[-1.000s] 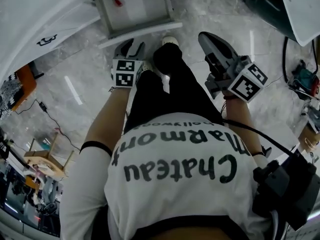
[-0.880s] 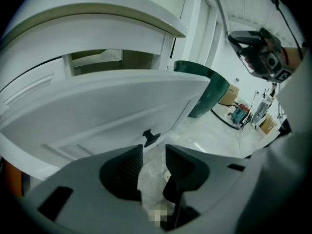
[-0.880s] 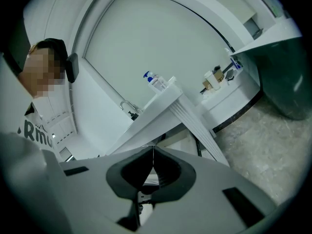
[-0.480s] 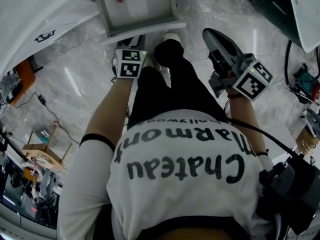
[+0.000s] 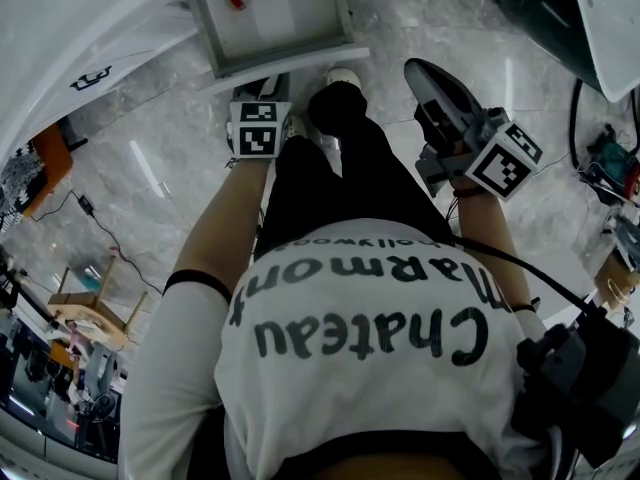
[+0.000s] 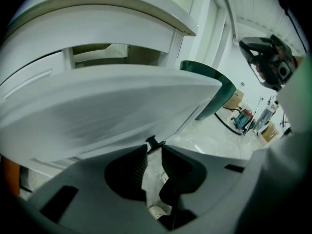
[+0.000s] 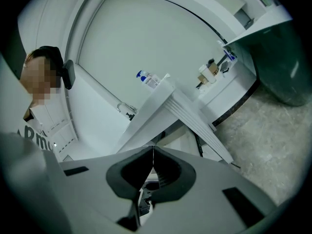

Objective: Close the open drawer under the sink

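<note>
Nearer the drawer (image 6: 97, 111) than before, the left gripper (image 6: 153, 150) has just been narrowing about the drawer's dark handle (image 6: 152, 143), likely for a push. The drawer stands pulled out. Right gripper (image 7: 153, 152), jaws together and empty, idles right of the drawer.

In the head view the drawer (image 5: 285, 65) is cut off by the top edge, and a red thing (image 5: 234, 1) inside it is too small to name. The left gripper (image 6: 154, 148) has its jaws, which have just been closing, hidden there under the drawer's front. In the left gripper view a black knob (image 6: 153, 141) sits between their tips; whether the pads press on it cannot be told.
</note>
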